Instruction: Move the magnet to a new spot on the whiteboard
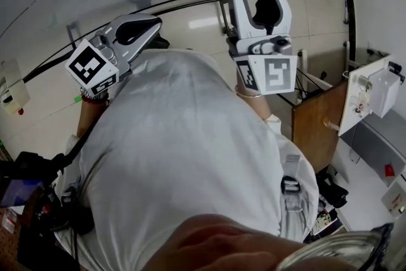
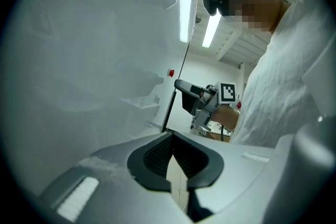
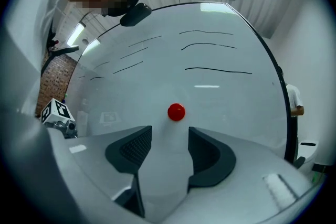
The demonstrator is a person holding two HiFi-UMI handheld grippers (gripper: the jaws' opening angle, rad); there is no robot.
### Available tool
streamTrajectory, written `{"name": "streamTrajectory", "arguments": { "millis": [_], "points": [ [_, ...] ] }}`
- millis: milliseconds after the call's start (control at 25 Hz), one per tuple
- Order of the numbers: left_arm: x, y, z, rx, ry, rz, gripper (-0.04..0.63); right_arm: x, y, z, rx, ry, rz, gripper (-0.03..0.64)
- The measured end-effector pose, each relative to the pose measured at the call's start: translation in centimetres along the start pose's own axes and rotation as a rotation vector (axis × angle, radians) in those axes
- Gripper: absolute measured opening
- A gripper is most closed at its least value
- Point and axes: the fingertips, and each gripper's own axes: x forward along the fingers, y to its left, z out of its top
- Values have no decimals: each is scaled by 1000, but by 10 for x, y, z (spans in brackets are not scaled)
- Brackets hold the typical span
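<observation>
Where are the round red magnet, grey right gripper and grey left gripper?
round red magnet [image 3: 176,112], right gripper view, its centre
grey right gripper [image 3: 170,132], right gripper view, between the open jaw tips
grey left gripper [image 2: 172,135], left gripper view, where shut tips meet

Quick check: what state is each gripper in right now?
Left gripper: shut, nothing between its jaws.
Right gripper: open, empty; the red magnet sits on the whiteboard just beyond its jaws.
</observation>
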Motion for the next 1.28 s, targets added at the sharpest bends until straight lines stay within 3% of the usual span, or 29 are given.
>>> {"name": "streamTrajectory", "arguments": {
  "millis": [280, 480, 600, 800, 920, 1120, 1280],
  "points": [
    [15, -73, -5, 31, -81, 143, 0, -63, -2, -15, 60, 42, 160, 213],
    [19, -162, 4, 144, -111, 234, 8, -126, 10, -12, 126, 63, 291, 213],
    [21, -171, -5, 176, -74, 212, 28, -123, 23, -23, 156, 75, 344, 213],
    [24, -202, -23, 176, -43, 107, 153, -138, 43, -30, 162, 78, 369, 213],
    [24, -207, -17, 182, -95, 99, 153, -153, 47, -31, 165, 80, 349, 213],
    [15, -233, -18, 204, -156, 17, 170, -184, 47, -40, 149, 122, 272, 213],
    [-16, -263, -25, 238, -153, 24, 133, -205, 85, -24, 171, 107, 276, 212]
  ]
}}
